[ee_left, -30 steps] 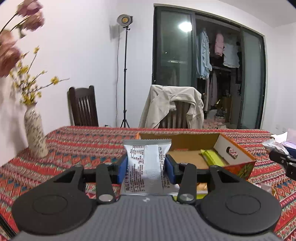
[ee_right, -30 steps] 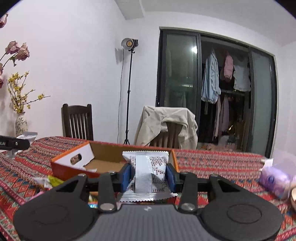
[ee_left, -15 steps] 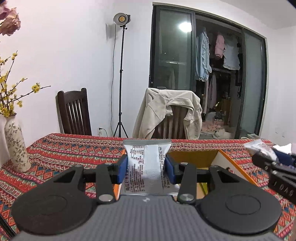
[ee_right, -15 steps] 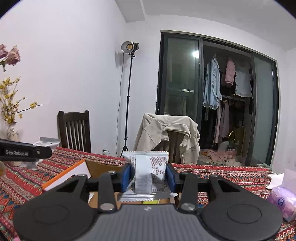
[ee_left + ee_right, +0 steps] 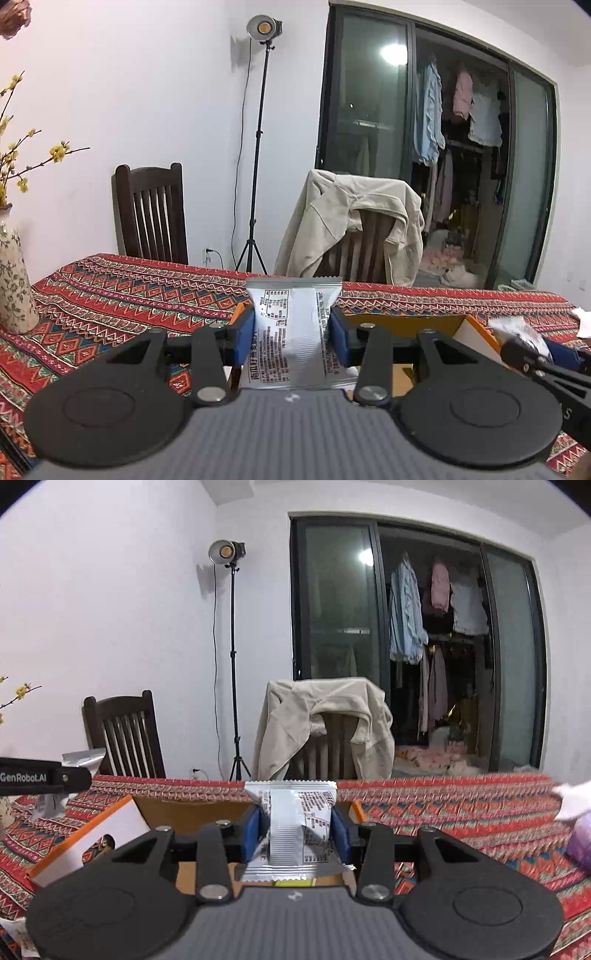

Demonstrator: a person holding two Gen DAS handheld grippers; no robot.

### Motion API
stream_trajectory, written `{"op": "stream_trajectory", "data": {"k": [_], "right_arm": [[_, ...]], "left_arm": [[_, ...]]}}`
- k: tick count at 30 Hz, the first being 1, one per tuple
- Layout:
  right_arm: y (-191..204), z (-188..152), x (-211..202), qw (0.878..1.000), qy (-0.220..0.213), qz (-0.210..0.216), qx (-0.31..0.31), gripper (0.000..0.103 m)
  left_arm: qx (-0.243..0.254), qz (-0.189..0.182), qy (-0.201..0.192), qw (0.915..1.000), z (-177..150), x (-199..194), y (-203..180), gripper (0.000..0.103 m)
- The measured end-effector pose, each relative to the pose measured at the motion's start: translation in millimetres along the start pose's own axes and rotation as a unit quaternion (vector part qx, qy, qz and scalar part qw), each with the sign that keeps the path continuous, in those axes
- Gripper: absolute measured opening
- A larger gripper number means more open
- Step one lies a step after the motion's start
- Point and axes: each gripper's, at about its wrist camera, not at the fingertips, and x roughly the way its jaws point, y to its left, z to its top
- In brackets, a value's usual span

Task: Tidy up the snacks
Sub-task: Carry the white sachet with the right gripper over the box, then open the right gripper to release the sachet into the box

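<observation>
My left gripper (image 5: 291,338) is shut on a silver snack packet (image 5: 293,332) held upright over the near edge of the orange cardboard box (image 5: 476,334). My right gripper (image 5: 295,836) is shut on a second silver snack packet (image 5: 295,830), also above the same box (image 5: 110,827), whose brown inside shows behind it. Each gripper shows at the edge of the other's view: the right one in the left wrist view (image 5: 546,365), the left one in the right wrist view (image 5: 44,775). The box's contents are mostly hidden by the grippers.
The table has a red patterned cloth (image 5: 122,295). A flowered vase (image 5: 14,288) stands at the left. A purple pack (image 5: 580,834) and white tissue lie at the right. Two chairs, one with a beige jacket (image 5: 351,221), stand behind the table.
Both grippers have moved in over the box and drawn closer together, each still holding its packet. The views have tilted up, so less of the box's inside shows.
</observation>
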Motion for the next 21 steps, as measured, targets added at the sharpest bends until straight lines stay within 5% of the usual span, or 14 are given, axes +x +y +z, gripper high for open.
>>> {"op": "stream_trajectory", "data": {"k": [12, 15, 17, 19, 21], "right_arm": [[-3, -13, 16, 0.999, 0.039, 0.013, 0.003, 0.042], [-6, -14, 16, 0.999, 0.046, 0.013, 0.009, 0.051], [-7, -14, 14, 0.999, 0.045, 0.013, 0.011, 0.065], [-8, -14, 10, 0.999, 0.039, 0.016, 0.014, 0.103], [-9, -14, 6, 0.999, 0.025, 0.017, 0.016, 0.103]], "left_arm": [[0.012, -0.010, 0.020, 0.9997, -18, 13, 7, 0.045], [0.002, -0.014, 0.009, 0.9999, -18, 10, 9, 0.071], [-0.004, -0.012, -0.003, 0.9999, -18, 5, 11, 0.085], [-0.009, -0.017, -0.013, 0.9997, -17, 1, 13, 0.103], [-0.014, -0.009, -0.031, 0.9994, -17, -4, 14, 0.103]]}}
